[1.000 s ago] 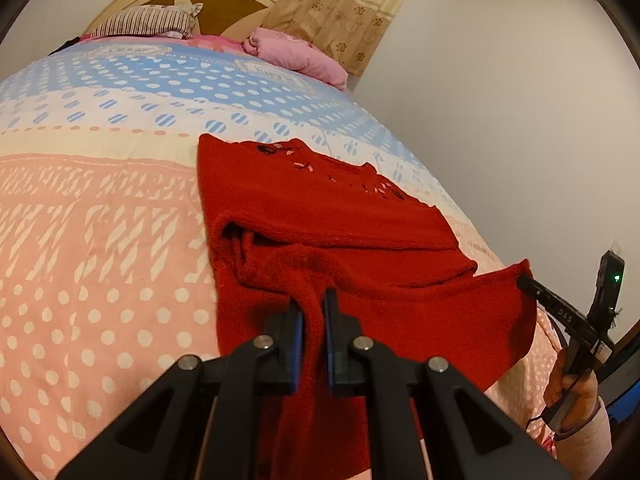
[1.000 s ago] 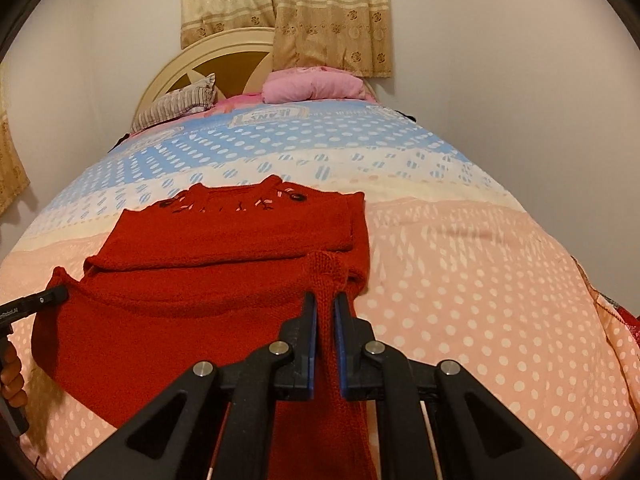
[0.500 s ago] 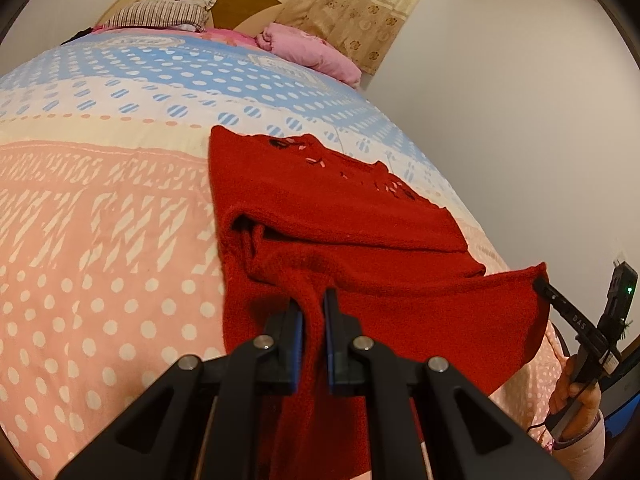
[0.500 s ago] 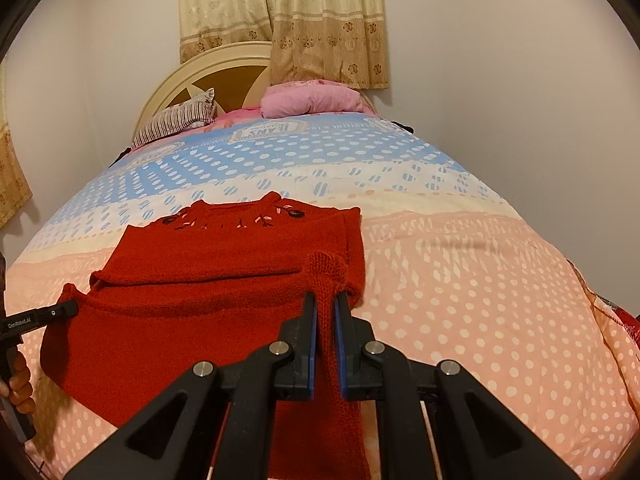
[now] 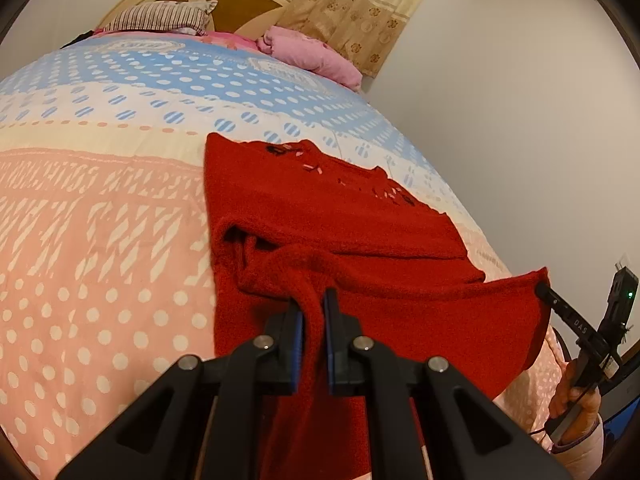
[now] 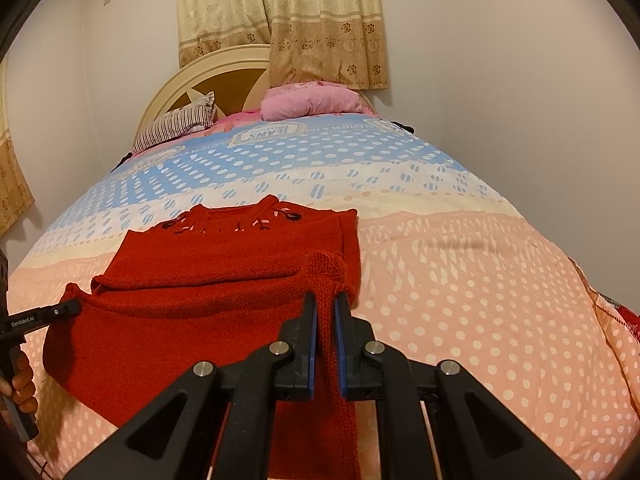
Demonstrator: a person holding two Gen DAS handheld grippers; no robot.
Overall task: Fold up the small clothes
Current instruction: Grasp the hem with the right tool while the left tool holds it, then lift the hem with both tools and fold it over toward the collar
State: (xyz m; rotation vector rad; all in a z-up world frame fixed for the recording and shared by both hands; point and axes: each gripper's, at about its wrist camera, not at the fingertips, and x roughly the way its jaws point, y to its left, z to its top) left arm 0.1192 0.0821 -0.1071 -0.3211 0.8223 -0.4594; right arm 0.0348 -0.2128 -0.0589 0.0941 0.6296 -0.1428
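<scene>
Red sweater (image 5: 360,240): hem pinched shut in left tool (image 5: 312,312) and right tool (image 6: 326,312); barely shifted lately, fold over bed (image 6: 480,280) seemingly pending.

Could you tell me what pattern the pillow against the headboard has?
The pillow has dark-and-white stripes; clearest in the right wrist view.

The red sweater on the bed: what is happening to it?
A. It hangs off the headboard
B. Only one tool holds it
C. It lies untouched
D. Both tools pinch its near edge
D: the left tool and right tool are each shut on the sweater's hem.
</scene>
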